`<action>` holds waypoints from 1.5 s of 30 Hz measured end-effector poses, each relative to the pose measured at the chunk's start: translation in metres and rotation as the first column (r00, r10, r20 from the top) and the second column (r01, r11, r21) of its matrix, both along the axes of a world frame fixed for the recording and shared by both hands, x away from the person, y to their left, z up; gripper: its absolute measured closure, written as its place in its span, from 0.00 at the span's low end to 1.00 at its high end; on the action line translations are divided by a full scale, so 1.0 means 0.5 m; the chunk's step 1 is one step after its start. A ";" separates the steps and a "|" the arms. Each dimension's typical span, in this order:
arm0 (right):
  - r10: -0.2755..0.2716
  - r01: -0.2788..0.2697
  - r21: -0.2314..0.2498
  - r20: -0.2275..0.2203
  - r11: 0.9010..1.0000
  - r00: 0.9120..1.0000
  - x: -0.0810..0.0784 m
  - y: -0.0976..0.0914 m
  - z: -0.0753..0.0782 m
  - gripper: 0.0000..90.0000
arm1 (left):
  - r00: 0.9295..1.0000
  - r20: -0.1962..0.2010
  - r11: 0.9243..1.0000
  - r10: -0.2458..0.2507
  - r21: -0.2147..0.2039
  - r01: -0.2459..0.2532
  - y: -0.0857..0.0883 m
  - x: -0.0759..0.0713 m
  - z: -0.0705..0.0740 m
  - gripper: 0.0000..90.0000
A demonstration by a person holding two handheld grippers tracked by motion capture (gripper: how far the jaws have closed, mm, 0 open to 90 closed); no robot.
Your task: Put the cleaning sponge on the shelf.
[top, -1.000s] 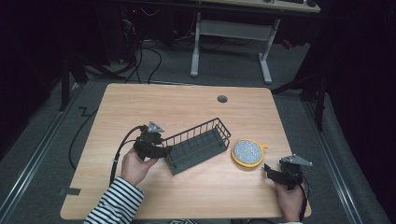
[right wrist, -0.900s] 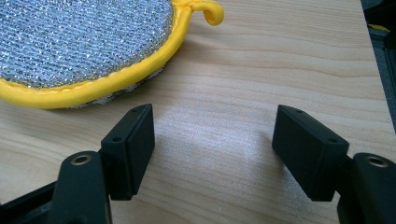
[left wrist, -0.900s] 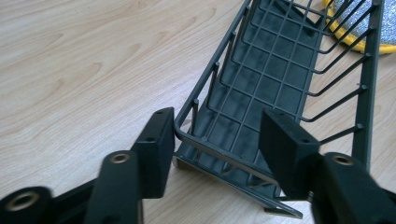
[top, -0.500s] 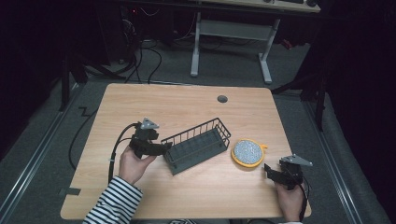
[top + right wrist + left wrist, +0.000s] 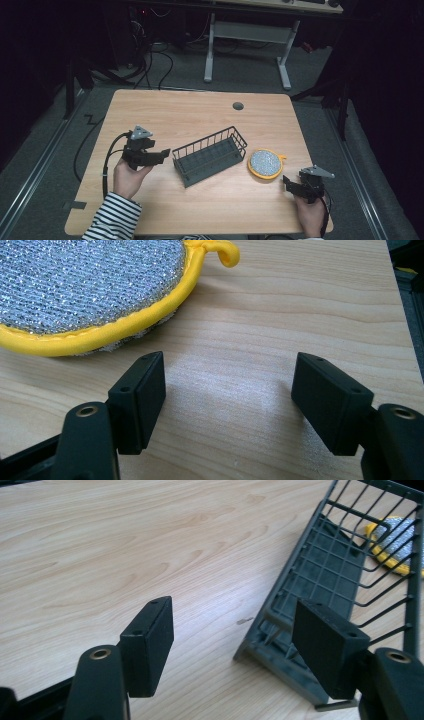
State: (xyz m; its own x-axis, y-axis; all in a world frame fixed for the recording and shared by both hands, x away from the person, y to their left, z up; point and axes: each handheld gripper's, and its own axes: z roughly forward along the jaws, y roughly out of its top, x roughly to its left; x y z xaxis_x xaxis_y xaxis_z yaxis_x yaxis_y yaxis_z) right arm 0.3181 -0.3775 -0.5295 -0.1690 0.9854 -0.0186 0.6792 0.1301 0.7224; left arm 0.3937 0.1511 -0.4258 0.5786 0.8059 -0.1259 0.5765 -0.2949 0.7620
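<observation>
The left gripper (image 5: 162, 154) sat at the left of the table (image 5: 165, 107) in the high view, held in a hand (image 5: 127, 177) with a striped sleeve (image 5: 112, 220) behind it. Its jaws had just been opening and stood apart with nothing but bare wood between them. They pointed to the right, at the near left end of the wire basket (image 5: 210, 156), and stopped just short of it without touching.

In the left gripper view the gripper (image 5: 232, 645) showed the basket (image 5: 345, 575) a little ahead and to the right, with its corner nearest the right-hand jaw.

The basket stood upright on its base near the middle of the table, open side up. Its long axis ran on a slant, from the near left, by the left gripper, to the far right. The near left end pointed toward the person's side and the far right end toward the scouring pad (image 5: 266, 163).

That round pad, silver with a yellow rim, lay flat just beside the basket's right end. Its small yellow loop pointed right.

At the near right the right gripper (image 5: 289, 184) aimed left toward the pad, near it but apart. In the right gripper view the gripper (image 5: 230, 400) had its jaws spread wide over bare wood, with the pad (image 5: 90, 285) just beyond them.
</observation>
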 end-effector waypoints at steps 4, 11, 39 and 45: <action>0.000 0.000 0.000 0.000 1.000 1.000 0.000 0.000 0.000 0.33 | 1.000 0.001 1.000 0.024 0.005 -0.024 0.022 -0.009 -0.014 0.37; -0.001 0.001 0.001 0.002 1.000 1.000 0.000 0.001 0.000 0.33 | 0.996 -0.031 0.997 0.080 -0.010 -0.080 0.064 -0.018 -0.048 0.37; -0.004 0.004 0.002 -0.001 1.000 1.000 0.000 0.001 0.000 0.33 | 0.972 -0.107 0.978 0.209 0.022 -0.208 0.107 -0.018 -0.181 0.37; -0.003 0.003 0.002 0.000 1.000 1.000 0.000 0.001 0.000 0.33 | 0.968 -0.091 0.972 0.235 0.036 -0.233 0.107 -0.016 -0.191 0.37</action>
State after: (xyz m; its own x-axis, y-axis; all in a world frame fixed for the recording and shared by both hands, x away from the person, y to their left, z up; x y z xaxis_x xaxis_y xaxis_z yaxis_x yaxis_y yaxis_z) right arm 0.3180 -0.3771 -0.5295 -0.1662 0.9860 -0.0167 0.6799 0.1268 0.7223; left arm 0.3855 0.2045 -0.5214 0.3602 0.9209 -0.1489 0.7005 -0.1616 0.6951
